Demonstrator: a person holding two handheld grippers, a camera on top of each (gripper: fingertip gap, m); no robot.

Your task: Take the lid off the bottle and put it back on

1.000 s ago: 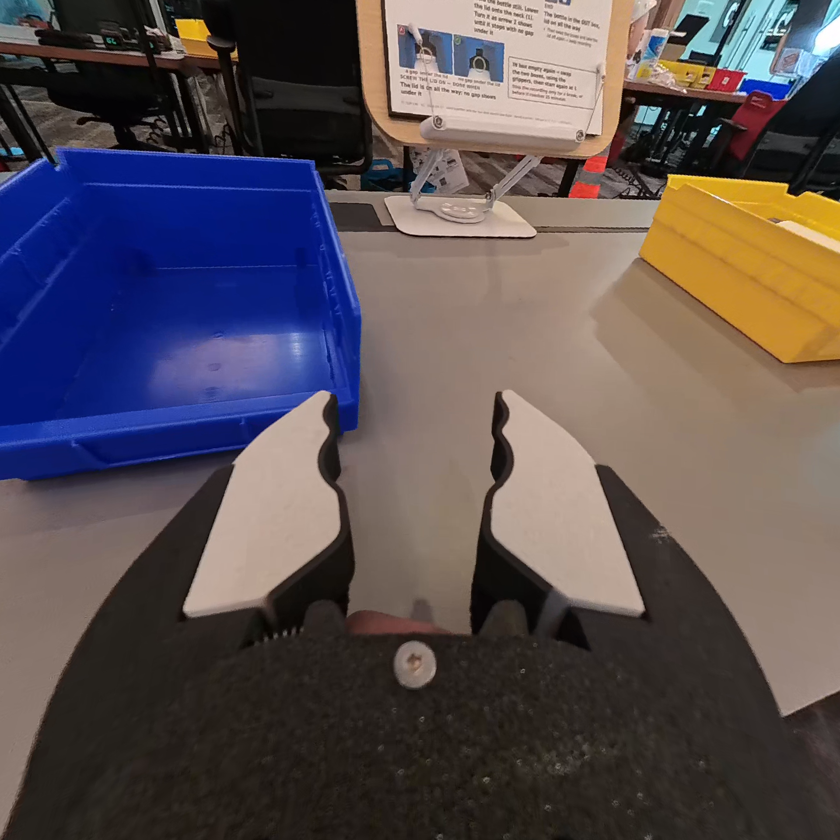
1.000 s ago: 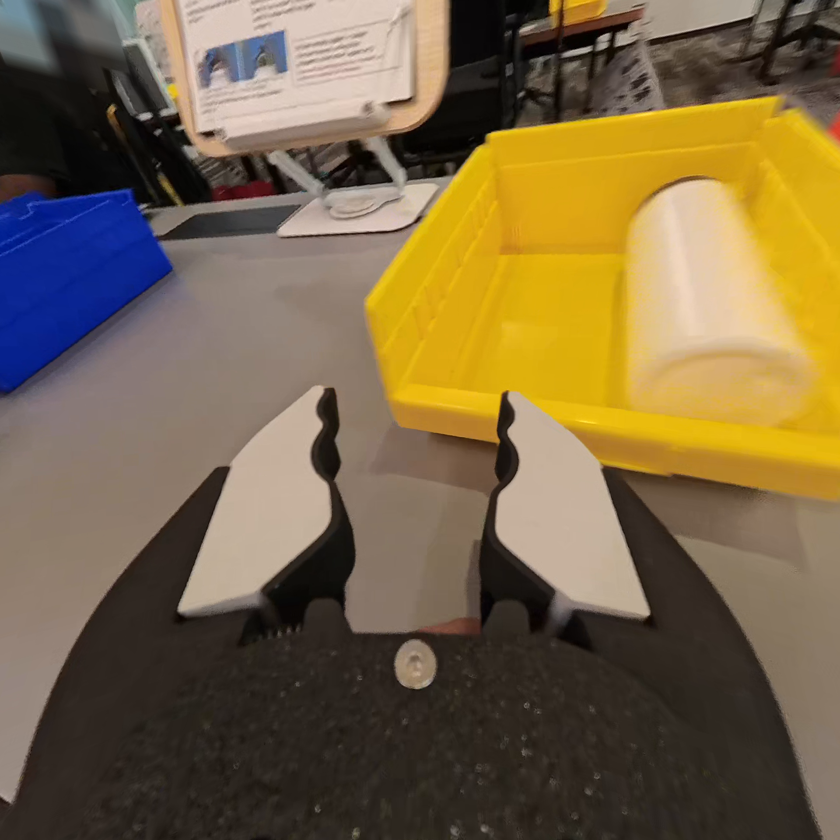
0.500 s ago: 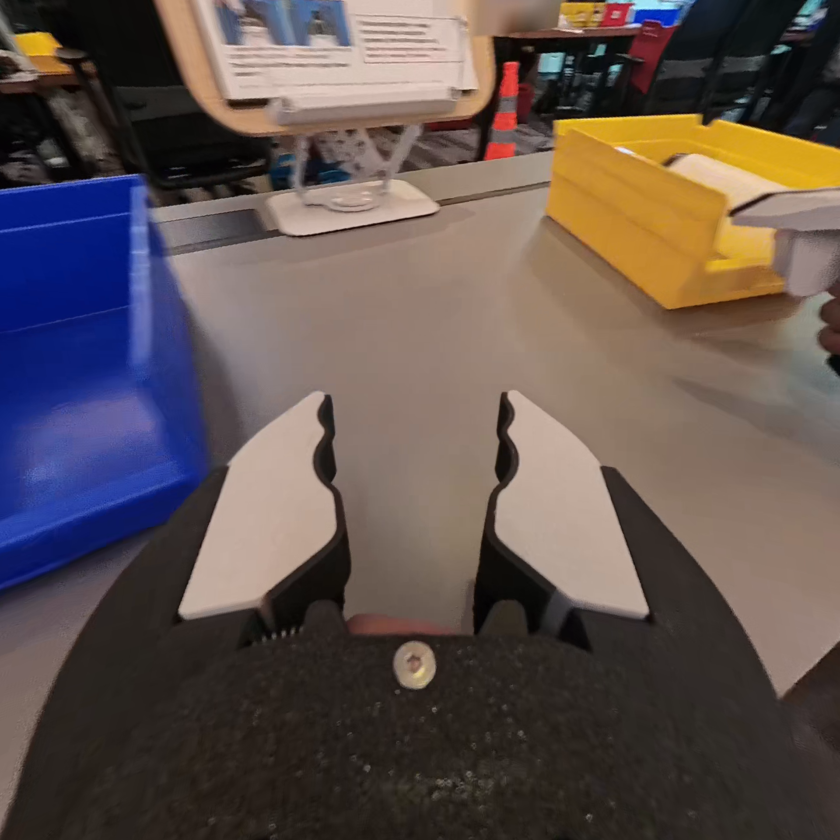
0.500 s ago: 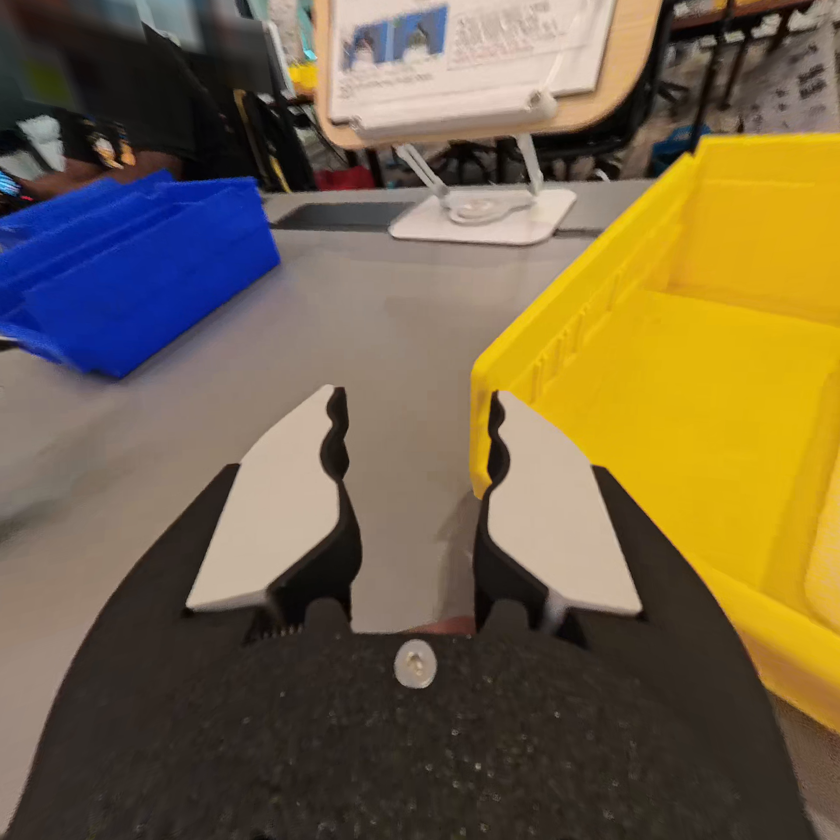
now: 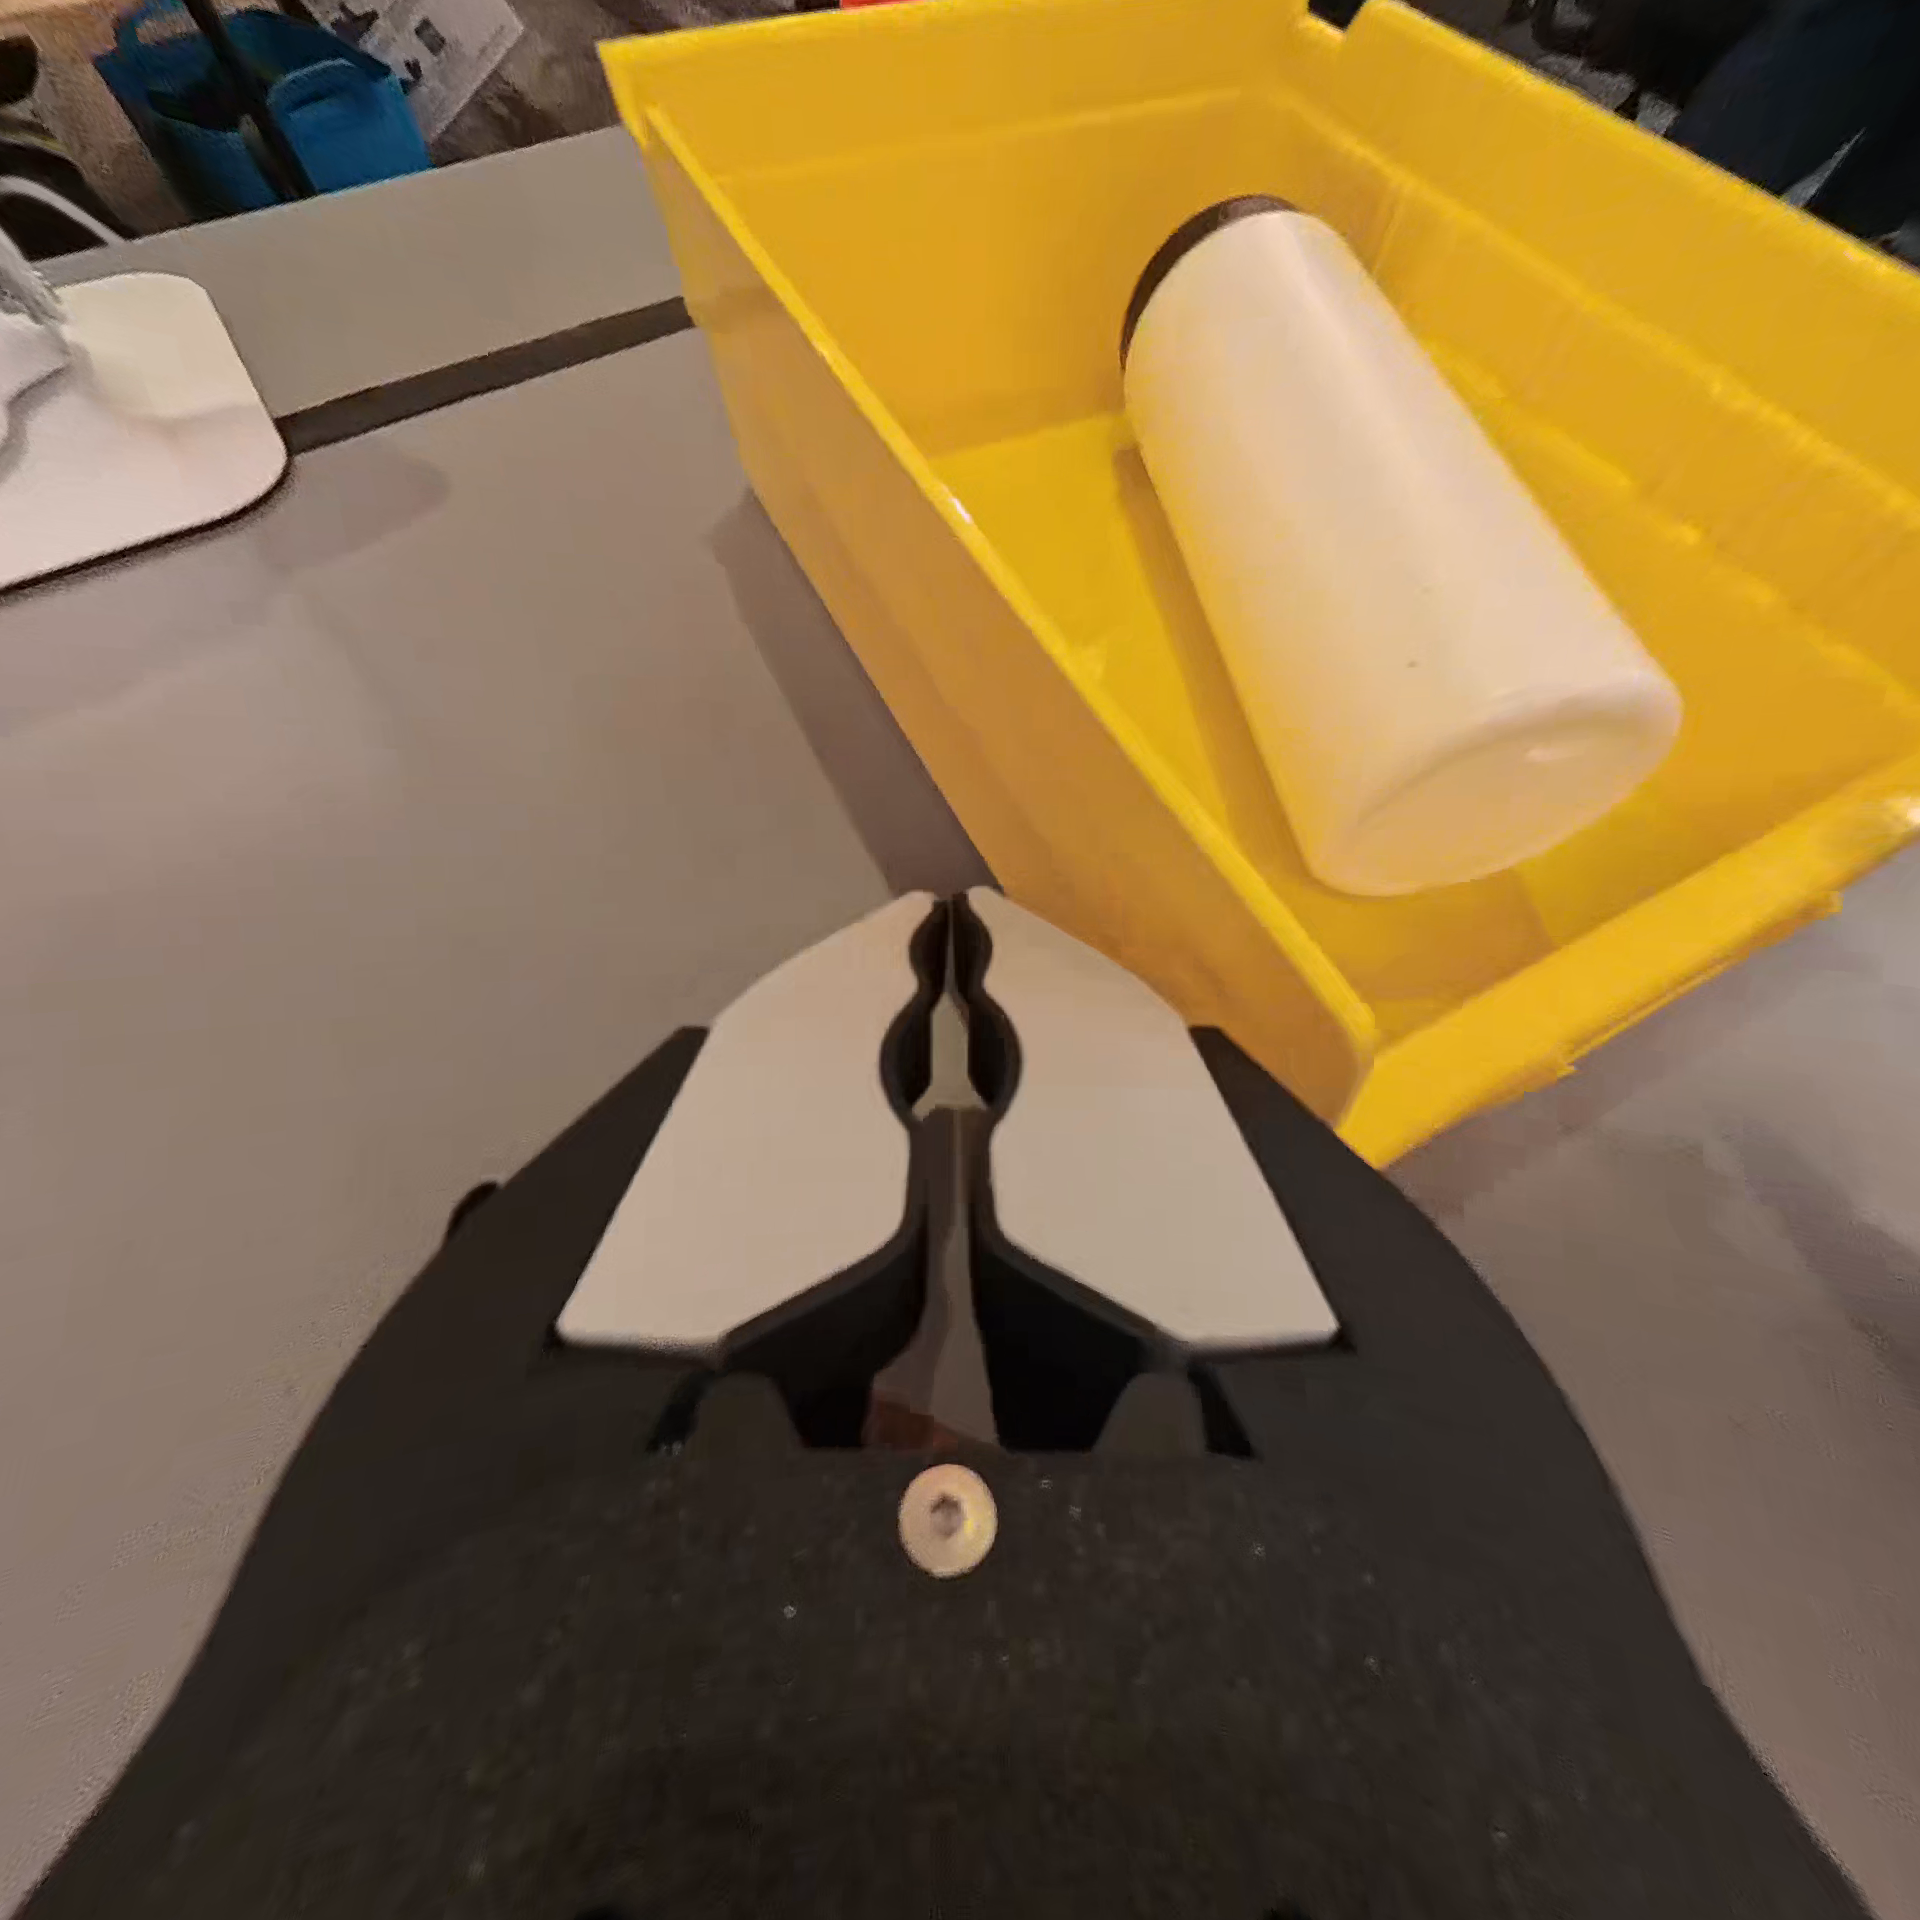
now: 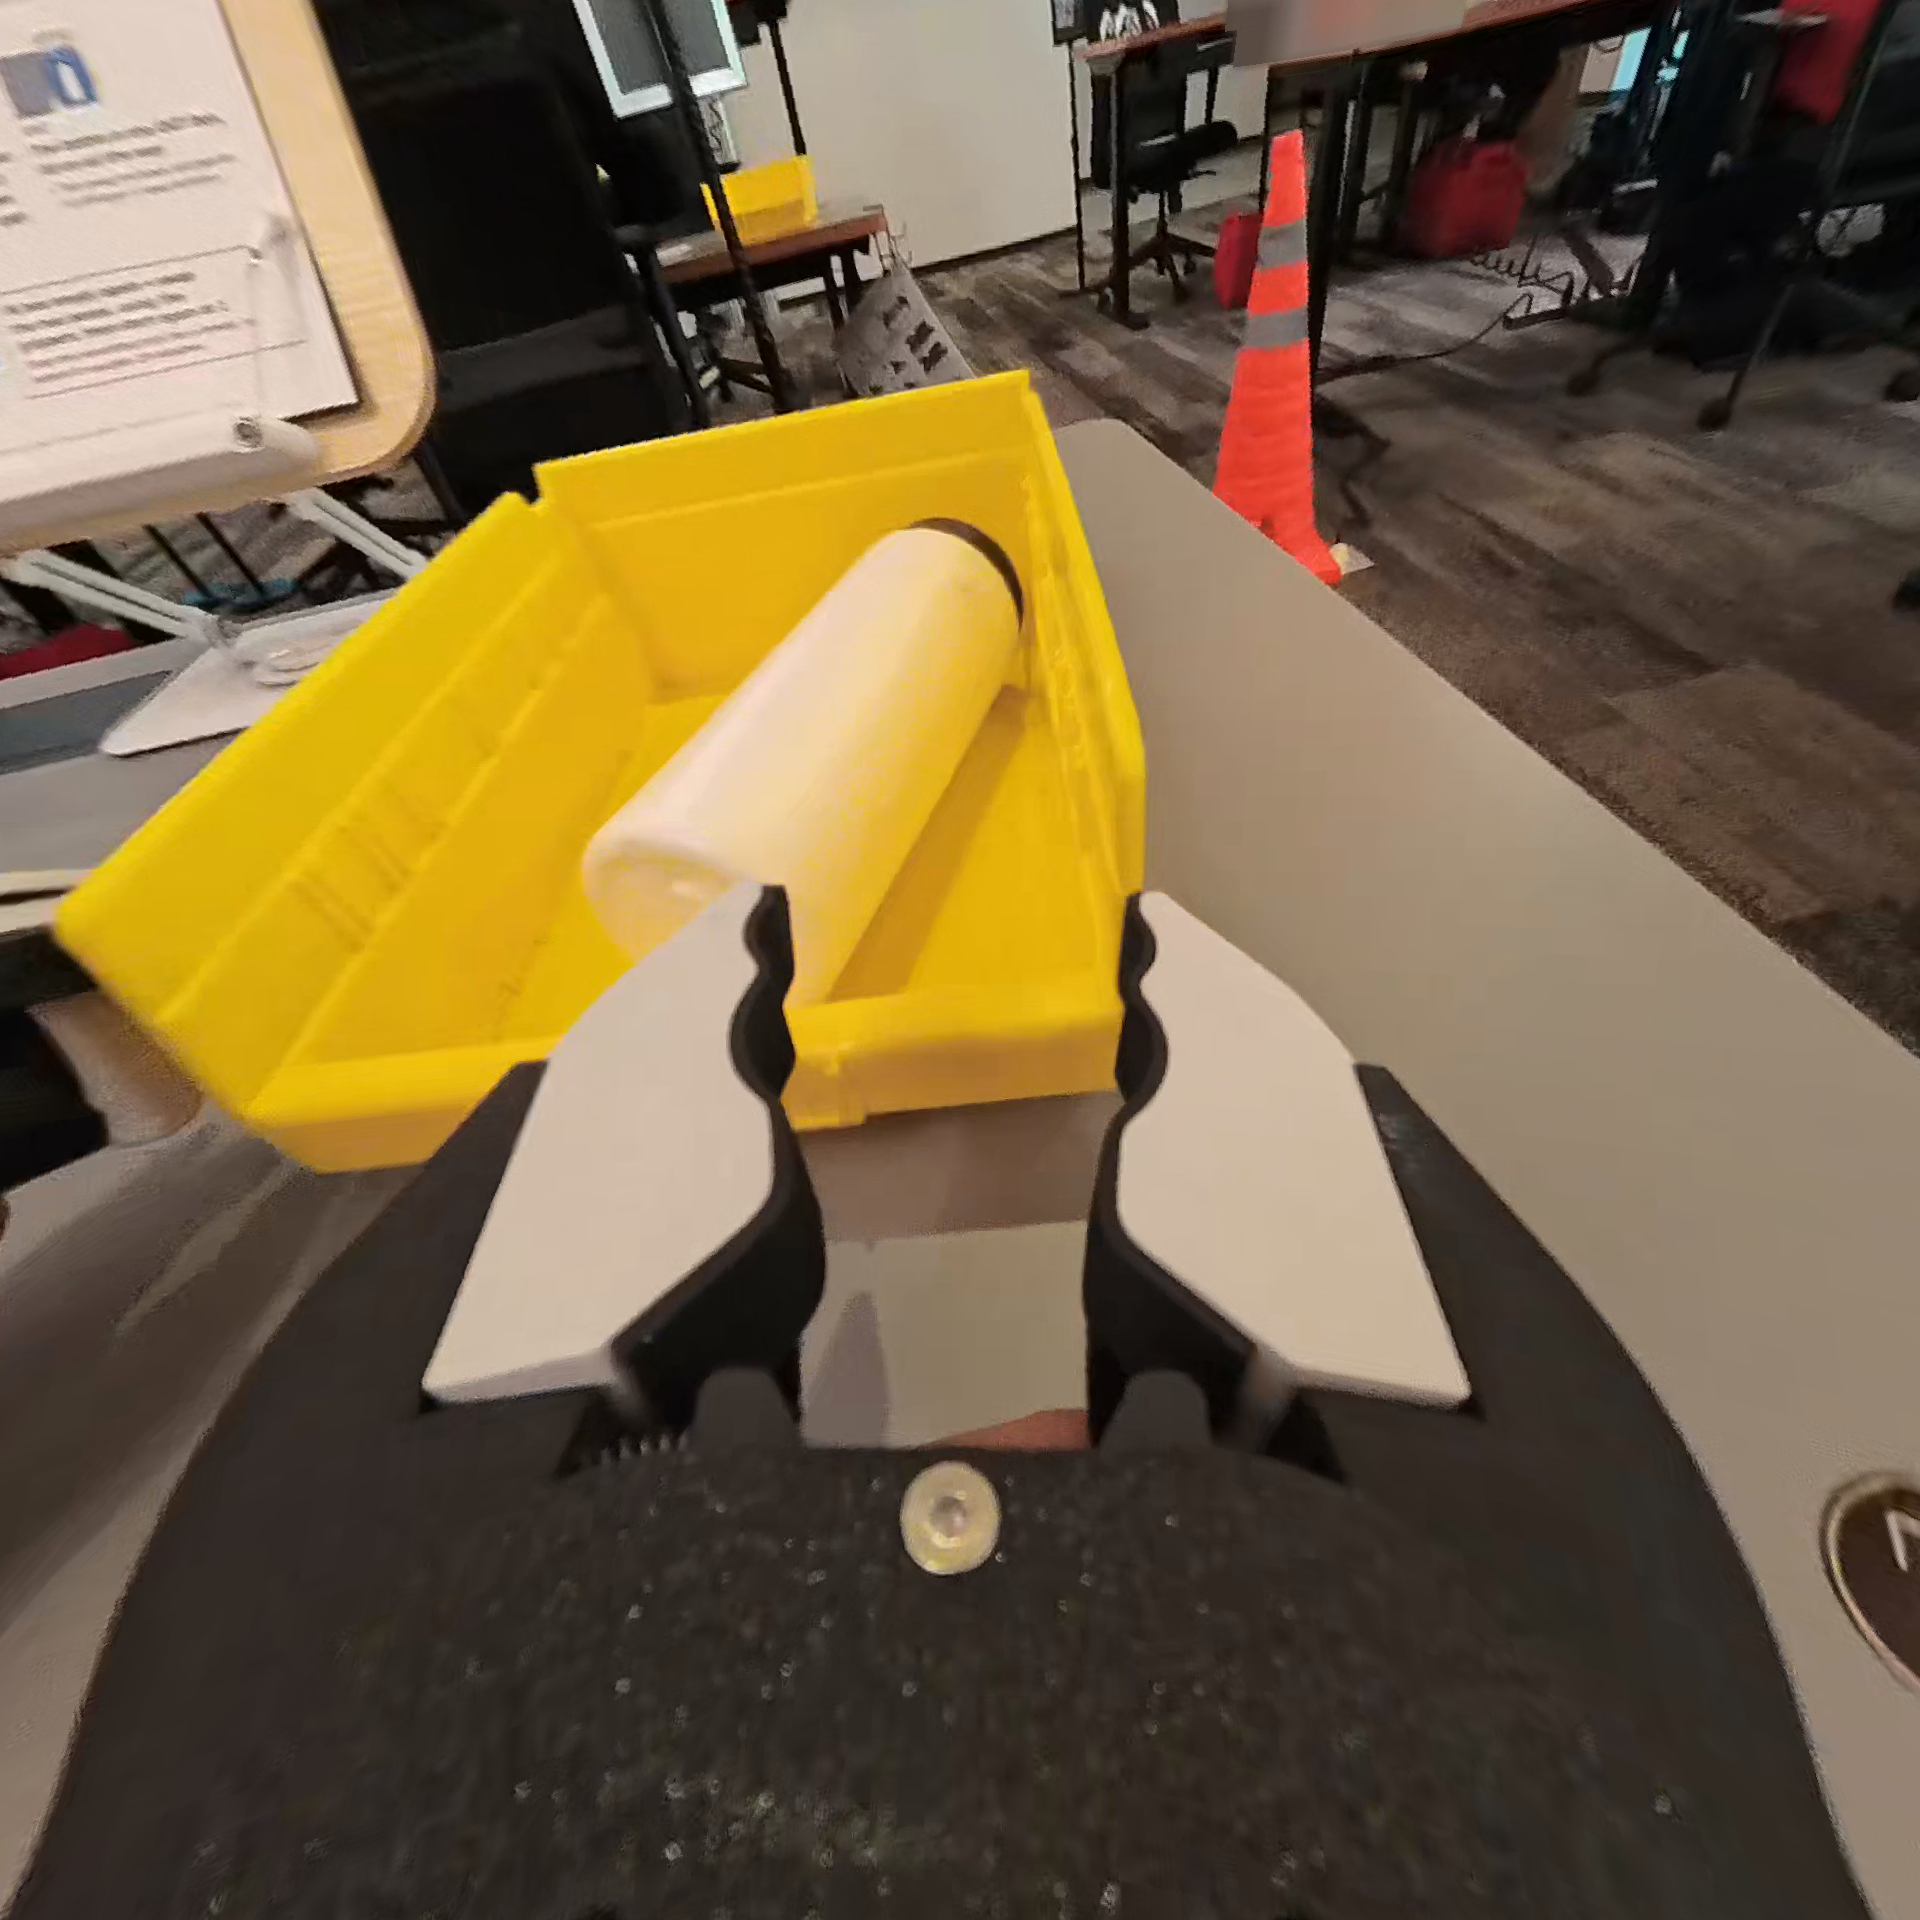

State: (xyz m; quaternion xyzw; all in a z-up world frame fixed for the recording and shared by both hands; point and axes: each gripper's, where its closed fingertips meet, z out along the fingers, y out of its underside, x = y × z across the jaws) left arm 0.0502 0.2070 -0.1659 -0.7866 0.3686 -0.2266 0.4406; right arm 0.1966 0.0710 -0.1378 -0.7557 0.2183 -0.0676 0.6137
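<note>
A cream bottle (image 5: 1371, 582) with a dark lid (image 5: 1195, 234) lies on its side in a yellow bin (image 5: 1018, 644), lid end toward the bin's far wall. It also shows in the right wrist view (image 6: 831, 748), with its lid (image 6: 987, 551) at the far end. My left gripper (image 5: 951, 909) is shut with nothing between its pads, over the grey table just left of the bin's near corner. My right gripper (image 6: 951, 914) is open and empty, above the table in front of the bin's (image 6: 343, 852) near wall, its fingertips apart from the bottle.
A white stand base (image 5: 114, 436) sits at the table's far left. An instruction board (image 6: 156, 239) on that stand rises behind the bin. The table's right edge (image 6: 1558, 810) runs close to the bin, with an orange cone (image 6: 1273, 343) on the floor beyond.
My left gripper swung right from the blue bin to the yellow bin and its jaws came together on air. My right gripper turned back toward the bottle and stayed open.
</note>
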